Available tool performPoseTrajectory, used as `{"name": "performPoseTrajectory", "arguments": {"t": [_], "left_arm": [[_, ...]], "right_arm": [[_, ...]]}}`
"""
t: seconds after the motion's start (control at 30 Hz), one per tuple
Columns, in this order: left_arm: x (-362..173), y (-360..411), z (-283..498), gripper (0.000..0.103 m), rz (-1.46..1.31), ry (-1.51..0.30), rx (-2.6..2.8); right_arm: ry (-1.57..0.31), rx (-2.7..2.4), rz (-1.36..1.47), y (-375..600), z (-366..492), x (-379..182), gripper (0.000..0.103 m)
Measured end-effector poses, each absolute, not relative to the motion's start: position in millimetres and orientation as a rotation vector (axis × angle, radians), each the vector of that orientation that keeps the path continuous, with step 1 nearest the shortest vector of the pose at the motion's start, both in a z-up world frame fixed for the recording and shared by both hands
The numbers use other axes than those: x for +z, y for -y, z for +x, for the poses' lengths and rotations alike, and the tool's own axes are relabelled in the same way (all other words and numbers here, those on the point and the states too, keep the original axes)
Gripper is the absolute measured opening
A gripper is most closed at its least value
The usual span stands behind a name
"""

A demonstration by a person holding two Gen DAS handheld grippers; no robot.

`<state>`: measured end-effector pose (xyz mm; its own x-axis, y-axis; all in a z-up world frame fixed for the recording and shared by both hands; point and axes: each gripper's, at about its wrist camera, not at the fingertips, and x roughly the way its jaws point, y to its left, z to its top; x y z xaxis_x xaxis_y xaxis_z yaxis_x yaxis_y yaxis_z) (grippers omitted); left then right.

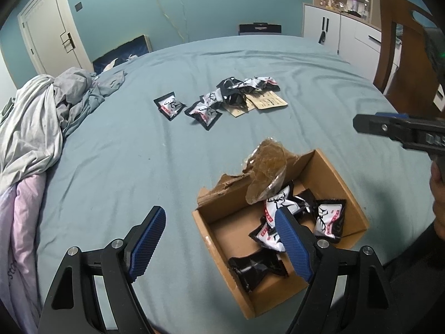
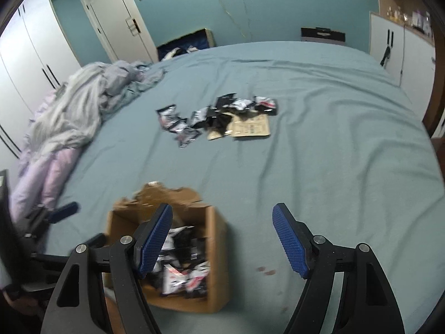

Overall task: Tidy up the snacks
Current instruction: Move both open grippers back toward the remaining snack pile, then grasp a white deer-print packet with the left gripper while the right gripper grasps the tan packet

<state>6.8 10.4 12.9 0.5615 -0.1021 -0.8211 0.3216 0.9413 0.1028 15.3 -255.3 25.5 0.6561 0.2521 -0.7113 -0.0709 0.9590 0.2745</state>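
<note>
A torn cardboard box [image 1: 345, 186] [image 2: 217, 239] sits on the blue-green bed and holds several black-and-white snack packets [image 1: 329, 220] [image 2: 183, 275] and a clear wrapper [image 1: 268, 172]. More packets lie in a loose pile [image 1: 222, 100] [image 2: 219, 114] mid-bed, with a single packet [image 1: 169, 105] to the left and tan paper packets [image 1: 271, 101] [image 2: 251, 126] at the pile's right. My left gripper [image 1: 221, 231] hangs open over the box's near left corner, nothing between its fingers. My right gripper [image 2: 222, 222] is open and empty just right of the box; it also shows at the right edge of the left wrist view [image 1: 389, 128].
Crumpled grey and pink bedding [image 1: 39, 128] [image 2: 72, 122] lies along the bed's left side. A wooden chair [image 1: 403, 47] stands at the right. White cabinets [image 2: 400, 44] and a door [image 2: 116, 16] line the far wall. A person's hand [image 1: 438, 183] is at the right edge.
</note>
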Motion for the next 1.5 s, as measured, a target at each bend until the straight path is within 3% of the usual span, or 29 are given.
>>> {"name": "performPoseTrajectory", "arguments": {"t": [0.2, 0.77, 1.27, 1.5], "left_arm": [[13.9, -15.0, 17.2, 0.082, 0.189, -0.969, -0.257], [-3.3, -21.8, 43.6, 0.085, 0.129, -1.043, -0.264], [-8.1, -30.7, 54.2, 0.085, 0.051, -1.072, -0.270], [-9.5, -38.1, 62.9, 0.085, 0.031, -1.065, -0.233]], "right_arm": [[-0.853, 0.048, 0.164, 270.2, 47.8, 25.0, 0.074], [-1.053, 0.101, 0.320, 284.2, 169.1, -37.8, 0.074], [-1.051, 0.125, 0.166, 229.7, 277.8, -85.3, 0.074], [-1.027, 0.139, 0.086, 216.6, 292.1, -94.4, 0.079]]}}
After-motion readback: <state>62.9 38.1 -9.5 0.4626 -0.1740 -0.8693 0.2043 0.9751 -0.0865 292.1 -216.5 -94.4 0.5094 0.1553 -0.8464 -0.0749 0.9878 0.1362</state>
